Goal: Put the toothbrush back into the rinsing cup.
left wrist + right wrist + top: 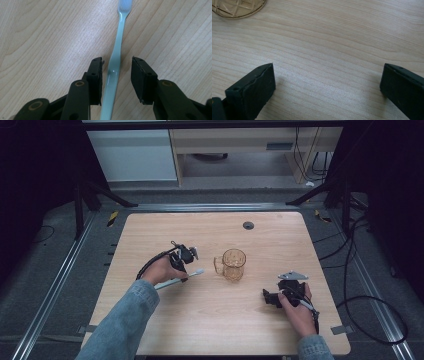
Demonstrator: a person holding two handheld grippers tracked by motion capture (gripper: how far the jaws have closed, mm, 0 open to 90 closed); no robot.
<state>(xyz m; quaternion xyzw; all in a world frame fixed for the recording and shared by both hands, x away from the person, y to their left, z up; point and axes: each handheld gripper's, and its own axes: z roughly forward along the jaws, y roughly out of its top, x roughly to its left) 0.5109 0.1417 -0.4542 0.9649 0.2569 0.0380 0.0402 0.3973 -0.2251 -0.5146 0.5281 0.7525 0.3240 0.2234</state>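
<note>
Glossy plastic toothbrush (115,60), matt wood table (50,37)

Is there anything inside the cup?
The cup looks empty: it is see-through amber glass, and the high view shows nothing in it. The toothbrush lies on the table beside it. The cup's patterned wall blurs the very bottom, so something tiny could hide there.

A light wooden table (165,227) stands on grey carpet (60,265). Behind it are a white cabinet (132,155) and a pale wooden desk (240,142); dark curtains (30,180) flank both sides.
</note>
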